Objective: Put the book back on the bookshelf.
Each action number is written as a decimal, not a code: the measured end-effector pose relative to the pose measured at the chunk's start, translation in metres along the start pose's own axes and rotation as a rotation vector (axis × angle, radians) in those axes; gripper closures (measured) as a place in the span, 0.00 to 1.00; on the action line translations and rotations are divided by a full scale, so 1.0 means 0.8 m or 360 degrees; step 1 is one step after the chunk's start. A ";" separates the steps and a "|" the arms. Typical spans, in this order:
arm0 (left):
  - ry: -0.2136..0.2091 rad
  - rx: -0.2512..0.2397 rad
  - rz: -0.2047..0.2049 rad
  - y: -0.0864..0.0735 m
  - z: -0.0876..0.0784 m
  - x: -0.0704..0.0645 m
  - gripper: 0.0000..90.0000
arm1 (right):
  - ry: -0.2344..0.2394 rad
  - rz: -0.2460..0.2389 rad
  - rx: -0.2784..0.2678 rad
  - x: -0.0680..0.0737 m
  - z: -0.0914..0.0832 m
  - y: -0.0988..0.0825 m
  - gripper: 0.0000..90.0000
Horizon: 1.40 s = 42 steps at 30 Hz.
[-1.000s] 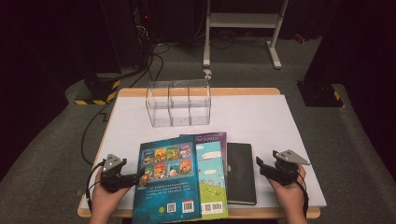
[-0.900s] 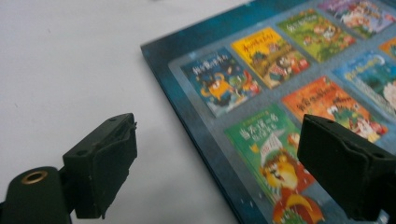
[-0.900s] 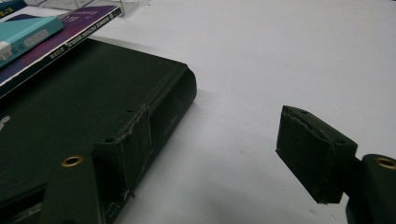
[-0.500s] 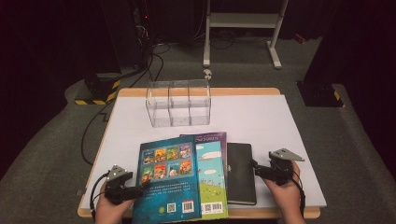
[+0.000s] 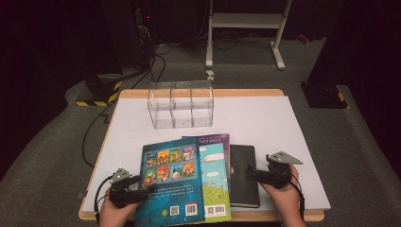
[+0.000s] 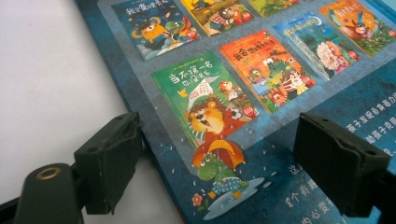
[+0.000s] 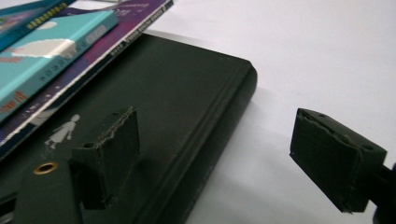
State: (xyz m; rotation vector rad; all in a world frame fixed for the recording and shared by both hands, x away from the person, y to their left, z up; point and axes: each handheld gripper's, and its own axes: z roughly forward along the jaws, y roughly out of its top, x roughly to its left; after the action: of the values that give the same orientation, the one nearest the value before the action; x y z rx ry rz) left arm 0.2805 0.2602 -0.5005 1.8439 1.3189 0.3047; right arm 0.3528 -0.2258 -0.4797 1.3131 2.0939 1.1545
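Note:
A blue picture book (image 5: 172, 182) lies on top of a teal book (image 5: 213, 175) and a purple book (image 5: 215, 138), with a black book (image 5: 242, 175) at the right. My left gripper (image 5: 149, 189) is open at the blue book's (image 6: 261, 93) left edge. Its jaws have just been closing a little; the edge lies between them (image 6: 224, 158), untouched by the pads. My right gripper (image 5: 251, 171) is open at the black book's (image 7: 177, 93) right edge. Its jaws have just been opening and straddle that edge (image 7: 224, 149) without pressing it.
A clear plastic organiser (image 5: 181, 105) with compartments stands at the back of the white table (image 5: 265, 118). Cables and a yellow-black striped block (image 5: 94, 97) lie on the grey floor to the left. A white stand (image 5: 246, 21) is beyond the table.
My left gripper has come down toward the near edge and in to the blue book's left side. The right gripper has edged slightly toward the black book. The books have not moved.

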 end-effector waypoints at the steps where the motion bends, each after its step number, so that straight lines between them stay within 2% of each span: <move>1: -0.0003 -0.0003 0.0004 0.001 0.001 -0.003 0.18 | 0.0009 -0.0007 -0.0004 0.003 0.000 0.001 0.17; 10: -0.0020 -0.0007 0.0065 0.012 0.015 -0.032 0.19 | 0.0067 -0.0016 -0.0041 0.016 -0.004 0.005 0.19; 16: -0.0061 -0.0014 0.0097 0.021 0.027 -0.051 0.19 | 0.0118 -0.0040 -0.0061 0.029 -0.007 0.008 0.21; 19: -0.0097 -0.0022 0.0135 0.029 0.038 -0.068 0.19 | 0.0191 -0.0004 -0.0093 0.037 -0.011 0.014 0.20; 21: -0.0108 -0.0020 0.0144 0.031 0.040 -0.072 0.19 | 0.0220 0.0008 -0.0119 0.040 -0.015 0.018 0.20; 26: -0.0154 -0.0006 0.0191 0.044 0.055 -0.093 0.19 | 0.0286 -0.0003 -0.0122 0.052 -0.018 0.022 0.19; 29: -0.0164 -0.0004 0.0204 0.047 0.058 -0.098 0.19 | 0.0323 -0.0001 -0.0099 0.056 -0.015 0.021 0.19; 30: -0.0169 -0.0001 0.0205 0.049 0.059 -0.100 0.19 | 0.0354 0.0007 -0.0065 0.061 -0.011 0.019 0.20; 36: -0.0216 -0.0030 0.0150 0.042 0.057 -0.093 0.21 | 0.0420 0.0003 0.0026 0.073 -0.001 0.016 0.23; 38: -0.0219 -0.0037 0.0157 0.041 0.057 -0.092 0.22 | 0.0439 0.0020 0.0048 0.077 0.002 0.016 0.24; 41: -0.0217 -0.0027 0.0168 0.042 0.057 -0.093 0.22 | 0.0479 0.0035 0.0079 0.082 0.006 0.017 0.30; 42: -0.0217 -0.0023 0.0172 0.043 0.057 -0.093 0.22 | 0.0466 0.0026 0.0084 0.086 0.005 0.019 0.32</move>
State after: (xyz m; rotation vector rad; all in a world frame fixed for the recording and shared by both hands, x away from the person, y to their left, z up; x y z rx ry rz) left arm 0.3005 0.1701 -0.4851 1.8928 1.1241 0.2405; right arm 0.3310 -0.1602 -0.4643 1.2488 2.3355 1.3783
